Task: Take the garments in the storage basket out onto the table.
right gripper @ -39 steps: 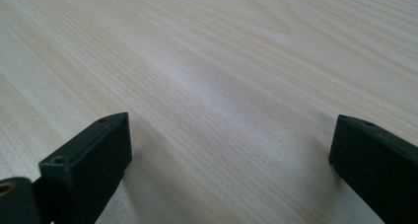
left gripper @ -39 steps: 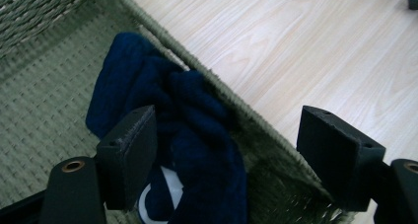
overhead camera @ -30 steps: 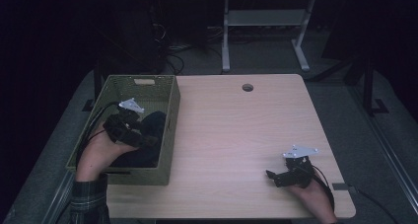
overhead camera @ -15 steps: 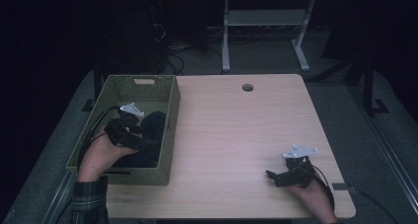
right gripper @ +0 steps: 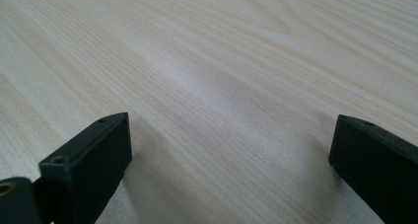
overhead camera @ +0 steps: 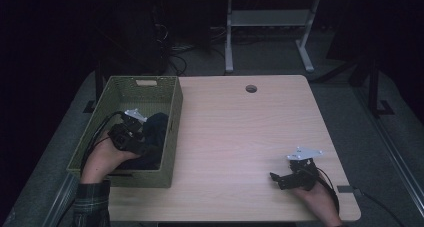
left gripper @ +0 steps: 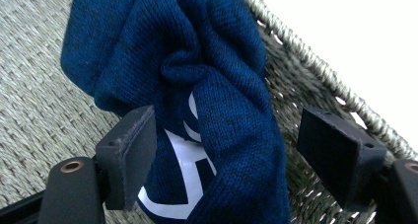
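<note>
Inside the woven basket (overhead camera: 172, 132), the left gripper (left gripper: 231, 150) angles down, fingers spread around the blue knit (left gripper: 231, 86).

Navy knit garment (left gripper: 231, 86) with white print, olive-green woven basket (overhead camera: 172, 132), pale wood-grain table (overhead camera: 250, 137).

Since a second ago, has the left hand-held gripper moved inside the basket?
Yes. The left hand-held gripper has sunk deeper, toward the basket's near wall, and its open jaws now straddle the blue knitted garment.
</note>
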`<state>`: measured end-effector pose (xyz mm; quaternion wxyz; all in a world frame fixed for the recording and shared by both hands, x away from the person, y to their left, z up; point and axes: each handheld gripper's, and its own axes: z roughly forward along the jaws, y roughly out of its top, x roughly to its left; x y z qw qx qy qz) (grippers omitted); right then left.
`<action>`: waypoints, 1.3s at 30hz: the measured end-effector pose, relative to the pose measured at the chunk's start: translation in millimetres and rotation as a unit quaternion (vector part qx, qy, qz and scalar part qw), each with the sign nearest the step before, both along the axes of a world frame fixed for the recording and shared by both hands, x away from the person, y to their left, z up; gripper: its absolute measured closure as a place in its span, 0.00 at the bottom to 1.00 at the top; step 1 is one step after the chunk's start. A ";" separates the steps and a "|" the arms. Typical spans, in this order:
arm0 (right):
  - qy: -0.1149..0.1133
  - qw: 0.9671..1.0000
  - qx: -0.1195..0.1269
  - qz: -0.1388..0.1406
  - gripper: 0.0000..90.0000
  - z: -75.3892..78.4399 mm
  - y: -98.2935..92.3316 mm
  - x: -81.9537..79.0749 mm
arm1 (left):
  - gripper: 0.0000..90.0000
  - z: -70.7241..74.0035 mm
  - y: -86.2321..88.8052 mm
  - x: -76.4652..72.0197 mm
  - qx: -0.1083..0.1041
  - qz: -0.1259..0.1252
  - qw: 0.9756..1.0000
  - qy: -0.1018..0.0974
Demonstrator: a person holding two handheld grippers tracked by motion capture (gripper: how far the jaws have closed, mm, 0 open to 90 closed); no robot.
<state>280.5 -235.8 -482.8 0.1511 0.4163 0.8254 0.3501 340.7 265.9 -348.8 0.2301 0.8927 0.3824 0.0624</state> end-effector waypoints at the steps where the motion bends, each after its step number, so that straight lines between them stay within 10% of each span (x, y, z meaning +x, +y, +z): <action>1: 0.000 1.000 0.000 0.000 0.03 0.1 0.0 0.0 | 0.25 -1.1 -0.3 0.2 0.000 0.002 1.000 0.002; 22: 0.000 1.000 0.000 0.000 0.03 0.1 0.0 0.0 | 0.27 -20.0 -7.2 9.4 0.026 -0.007 0.999 0.032; 39: 0.000 1.000 -0.001 0.000 0.03 0.1 0.0 0.0 | 0.75 -25.8 -5.1 14.9 0.023 -0.026 0.998 0.058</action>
